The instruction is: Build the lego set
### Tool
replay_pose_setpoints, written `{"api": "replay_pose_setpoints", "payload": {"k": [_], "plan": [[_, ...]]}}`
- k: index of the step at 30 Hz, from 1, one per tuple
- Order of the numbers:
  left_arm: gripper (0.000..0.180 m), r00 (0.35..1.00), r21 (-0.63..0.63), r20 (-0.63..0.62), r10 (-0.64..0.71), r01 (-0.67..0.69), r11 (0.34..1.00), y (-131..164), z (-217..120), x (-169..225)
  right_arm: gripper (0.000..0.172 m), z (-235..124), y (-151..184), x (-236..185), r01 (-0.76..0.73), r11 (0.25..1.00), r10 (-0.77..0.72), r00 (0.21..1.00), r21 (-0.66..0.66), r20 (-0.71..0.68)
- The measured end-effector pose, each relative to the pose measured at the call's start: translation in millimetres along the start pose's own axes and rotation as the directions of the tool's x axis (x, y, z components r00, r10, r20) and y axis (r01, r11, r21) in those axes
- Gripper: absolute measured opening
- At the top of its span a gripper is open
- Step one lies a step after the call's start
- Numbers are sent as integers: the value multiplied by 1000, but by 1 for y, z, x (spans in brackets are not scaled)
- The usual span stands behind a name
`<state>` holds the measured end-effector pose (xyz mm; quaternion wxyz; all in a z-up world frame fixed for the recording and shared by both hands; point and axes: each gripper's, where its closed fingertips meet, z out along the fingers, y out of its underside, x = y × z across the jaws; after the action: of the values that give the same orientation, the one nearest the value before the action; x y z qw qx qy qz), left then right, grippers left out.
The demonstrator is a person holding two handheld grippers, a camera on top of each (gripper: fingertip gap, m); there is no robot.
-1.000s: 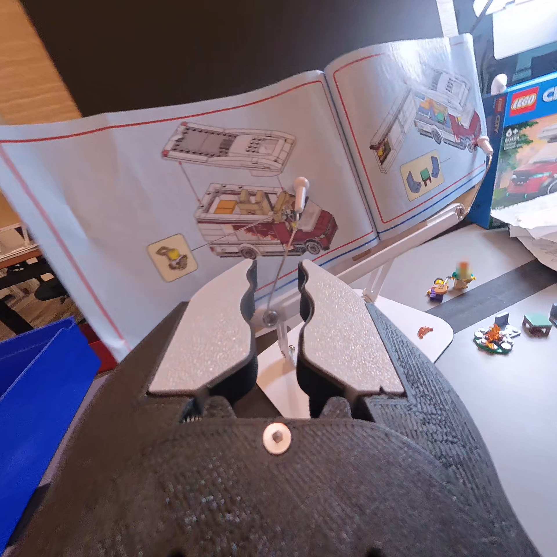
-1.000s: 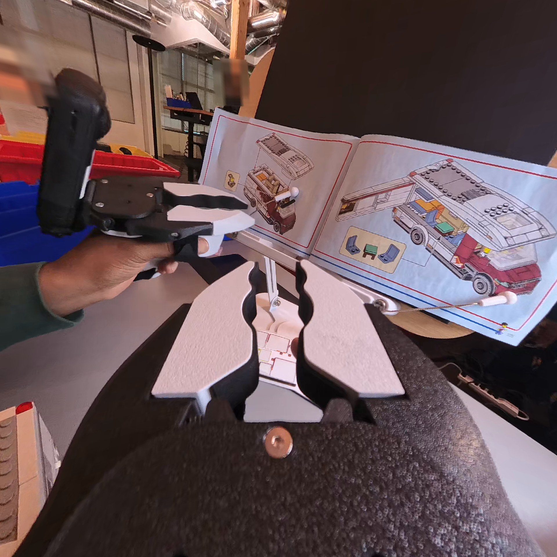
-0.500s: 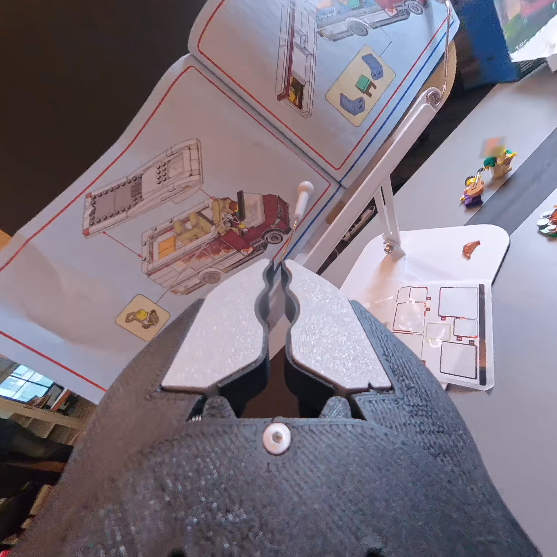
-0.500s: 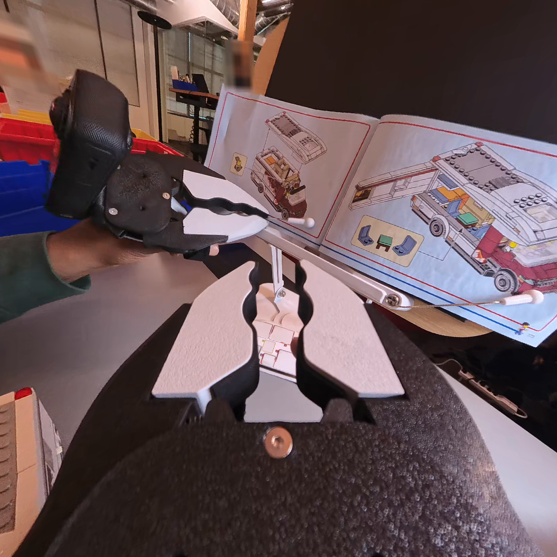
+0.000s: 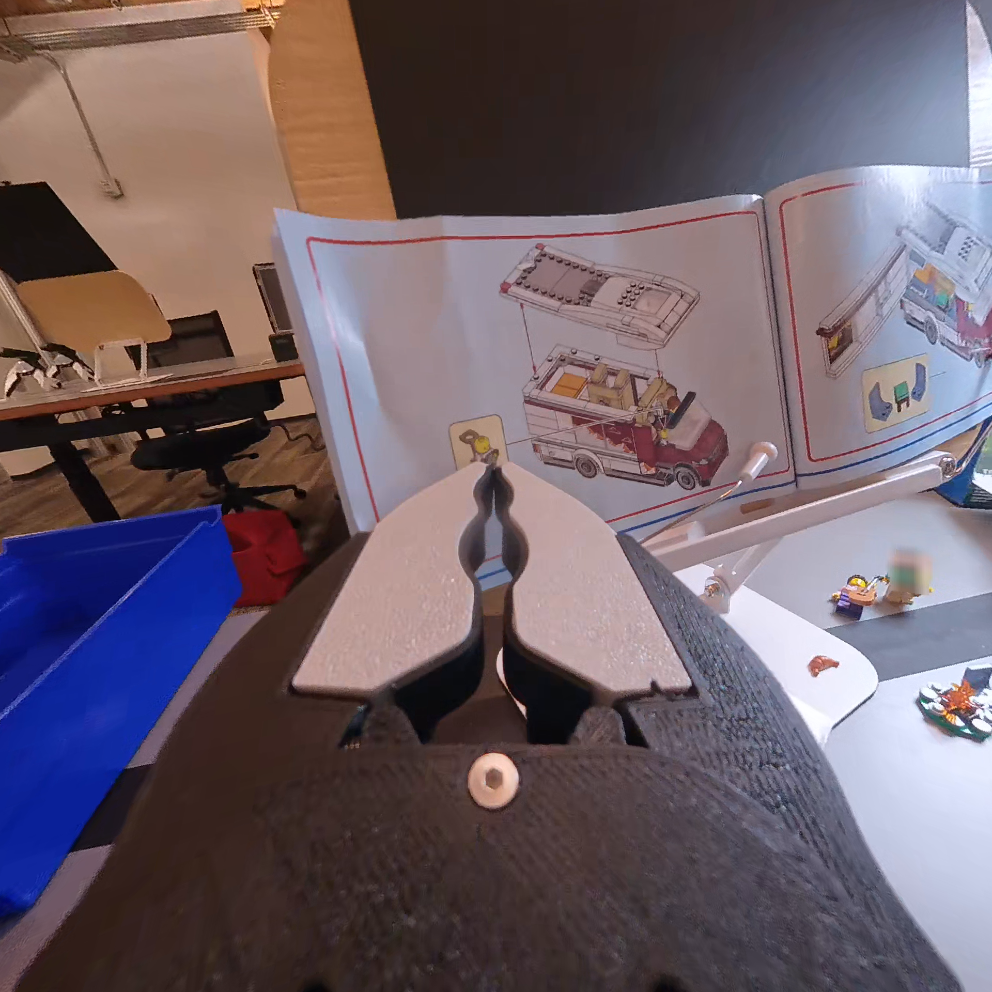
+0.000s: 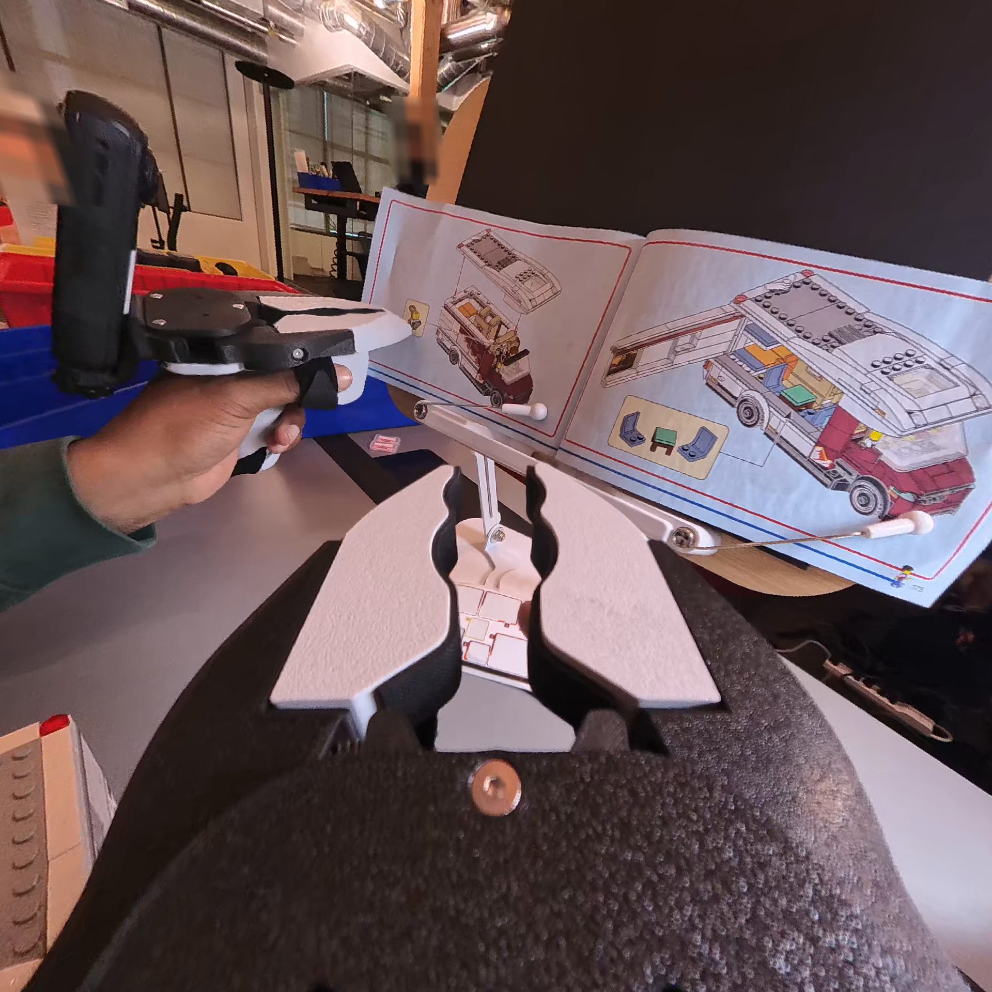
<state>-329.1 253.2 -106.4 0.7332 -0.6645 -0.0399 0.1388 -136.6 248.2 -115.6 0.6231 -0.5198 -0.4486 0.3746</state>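
The open instruction booklet (image 5: 590,322) stands on a white stand (image 5: 751,494) and also shows in the right wrist view (image 6: 698,333). My left gripper (image 5: 493,468) is shut, fingertips together, with nothing between them, just in front of the left page's lower edge. It also shows in the right wrist view (image 6: 397,327), held by a hand. The stand's wire page holder with a white tip (image 5: 757,453) lies across the page's bottom, right of my left gripper. My right gripper (image 6: 491,472) is open and empty above the stand's base and a sticker sheet (image 6: 494,628).
Two minifigures (image 5: 853,593), a small orange piece (image 5: 821,664) and a campfire build (image 5: 958,708) lie on the table at right. A blue bin (image 5: 107,617) and a red bin (image 5: 263,547) sit at left. A white and grey build (image 6: 32,805) is at my right gripper's lower left. Left tips to right tips: about 20 centimeters.
My left gripper closed on the upright wire page holder, which now lies lower across the page. The gripper has since moved left off the wire and stays shut. My right gripper has hardly moved.
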Motion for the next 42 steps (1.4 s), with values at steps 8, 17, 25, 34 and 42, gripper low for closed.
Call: {"api": "replay_pose_setpoints", "payload": {"k": [8,17,25,34,42], "plan": [[0,990,13,-116,74,-73,997,-4,0,49,22,-2,1,12,-22,1000,22,999,6,-27],[0,976,10,-186,113,-114,993,5,-1,83,22,-4,10,33,-37,999,36,995,-10,-93],[0,965,9,-221,143,-144,989,11,-4,104,26,-4,26,79,-41,999,32,963,-27,-266],[0,958,9,-237,160,-163,987,19,-3,109,40,9,37,149,-268,963,250,891,4,-379],[0,945,-7,-268,187,-196,981,31,-4,121,16,11,42,155,-247,969,230,897,3,-379]]}}
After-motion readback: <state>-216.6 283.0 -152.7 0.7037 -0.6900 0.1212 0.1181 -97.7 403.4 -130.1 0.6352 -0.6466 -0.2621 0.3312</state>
